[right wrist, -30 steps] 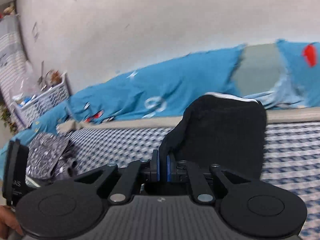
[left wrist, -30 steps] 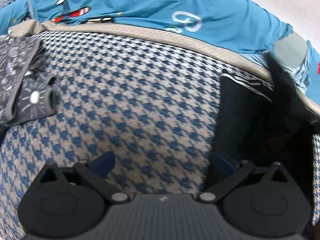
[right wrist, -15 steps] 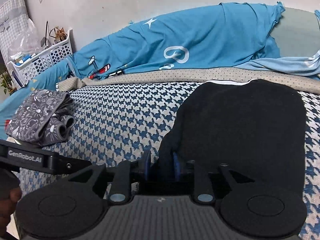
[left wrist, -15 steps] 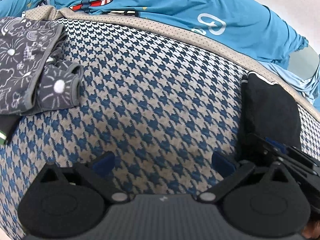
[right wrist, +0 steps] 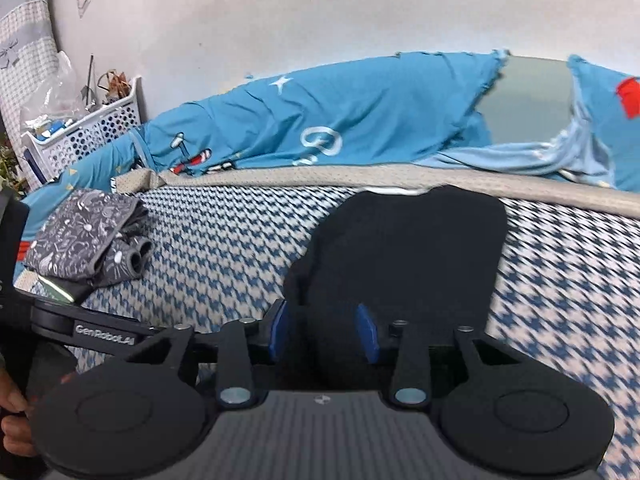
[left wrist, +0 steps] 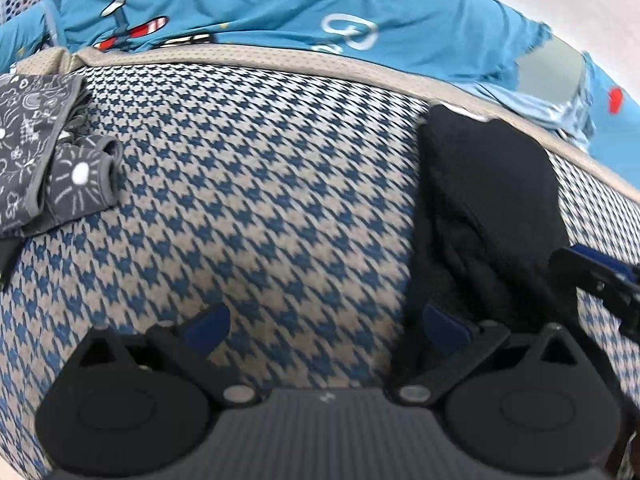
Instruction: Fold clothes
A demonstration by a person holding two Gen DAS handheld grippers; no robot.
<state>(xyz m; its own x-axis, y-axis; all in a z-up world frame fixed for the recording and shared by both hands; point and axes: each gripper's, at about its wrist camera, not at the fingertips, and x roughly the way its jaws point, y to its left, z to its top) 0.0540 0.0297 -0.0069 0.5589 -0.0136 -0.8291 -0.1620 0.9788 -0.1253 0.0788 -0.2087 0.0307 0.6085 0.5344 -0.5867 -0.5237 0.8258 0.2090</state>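
A folded black garment (left wrist: pixel 488 200) (right wrist: pixel 408 256) lies on the blue-and-beige houndstooth cover (left wrist: pixel 260 200) near its far beige border. My right gripper (right wrist: pixel 323 330) sits at the garment's near edge. Its jaws are opening, and a fold of the black cloth lies between the blue pads (right wrist: pixel 366 334) without being pinched. My left gripper (left wrist: pixel 326 324) is open wide over bare houndstooth cover, its right pad (left wrist: pixel 444 326) beside the garment's left edge. The right gripper's fingers (left wrist: pixel 600 276) show at the right of the left wrist view.
A folded grey patterned garment (left wrist: pixel 36 152) (right wrist: pixel 80 236) lies at the cover's left end. A blue printed sheet (left wrist: pixel 280 12) (right wrist: pixel 340 120) is bunched behind the beige border, against a white wall. A white basket (right wrist: pixel 88 132) stands far left. A hand (right wrist: pixel 12 420) shows at the lower left.
The black garment was hanging from my shut right gripper and now lies on the cover. The right jaws have spread apart around it. The left gripper shifted sideways and stayed open.
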